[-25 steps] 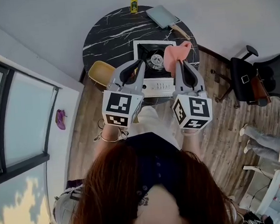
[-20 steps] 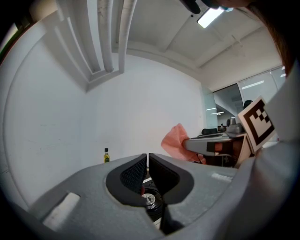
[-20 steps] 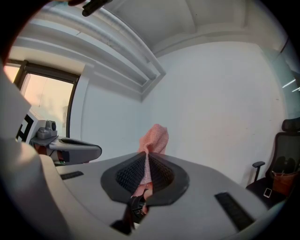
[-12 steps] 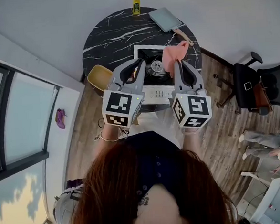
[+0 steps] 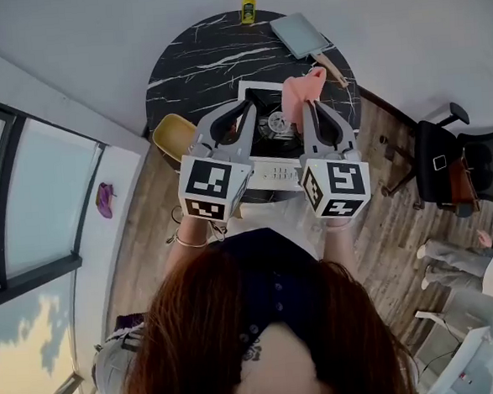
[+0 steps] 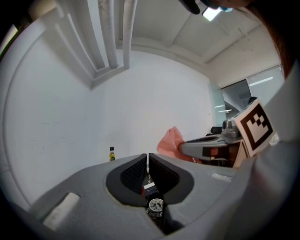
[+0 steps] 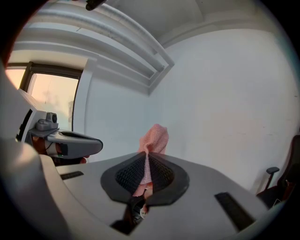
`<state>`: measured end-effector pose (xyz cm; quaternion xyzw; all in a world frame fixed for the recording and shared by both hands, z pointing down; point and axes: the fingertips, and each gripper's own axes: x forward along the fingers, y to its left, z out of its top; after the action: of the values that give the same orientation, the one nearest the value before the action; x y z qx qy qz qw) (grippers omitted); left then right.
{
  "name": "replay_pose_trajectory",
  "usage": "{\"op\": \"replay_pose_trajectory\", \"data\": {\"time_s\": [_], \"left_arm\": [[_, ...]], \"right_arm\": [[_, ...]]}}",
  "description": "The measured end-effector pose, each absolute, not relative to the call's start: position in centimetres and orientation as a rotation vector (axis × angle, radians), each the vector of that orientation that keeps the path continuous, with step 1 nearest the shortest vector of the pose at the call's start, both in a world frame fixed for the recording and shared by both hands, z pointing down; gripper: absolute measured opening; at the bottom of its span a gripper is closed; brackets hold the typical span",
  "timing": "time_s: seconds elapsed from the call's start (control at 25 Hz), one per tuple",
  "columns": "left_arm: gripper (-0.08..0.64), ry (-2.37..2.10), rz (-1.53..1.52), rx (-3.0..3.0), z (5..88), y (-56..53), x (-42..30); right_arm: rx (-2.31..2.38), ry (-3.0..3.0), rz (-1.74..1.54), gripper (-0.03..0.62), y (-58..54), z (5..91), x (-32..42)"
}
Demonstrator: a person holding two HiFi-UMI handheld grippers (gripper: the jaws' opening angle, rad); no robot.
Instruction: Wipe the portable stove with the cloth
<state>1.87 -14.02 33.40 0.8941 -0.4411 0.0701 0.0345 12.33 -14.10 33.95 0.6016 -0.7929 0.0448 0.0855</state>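
- Cloth (image 7: pixel 154 137) hangs pinched in right claw (image 7: pixel 146 158) above portable stove (image 5: pixel 275 127).
- Left claw (image 6: pixel 147 160) is pressed together, empty.
- Good wiping needs cloth lowered flat onto stove.

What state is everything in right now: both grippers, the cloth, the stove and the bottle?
left gripper: shut, nothing between its jaws.
cloth: bunched, pinched between jaws, its end sticking out past them.
right gripper: shut on the cloth.
portable stove: on the table, burner bare, no pot on it.
bottle: upright at the table's far edge.
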Motion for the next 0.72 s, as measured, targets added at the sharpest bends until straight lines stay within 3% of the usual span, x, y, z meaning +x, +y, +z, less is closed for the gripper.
{"op": "replay_pose_trajectory", "data": {"time_s": [0.72], "left_arm": [[0.023,-1.434,0.268,2.661,35.0,-17.2,1.7]], "right_arm": [[1.589,-2.396,0.095,0.023,-20.2,36.4,11.3]]}}
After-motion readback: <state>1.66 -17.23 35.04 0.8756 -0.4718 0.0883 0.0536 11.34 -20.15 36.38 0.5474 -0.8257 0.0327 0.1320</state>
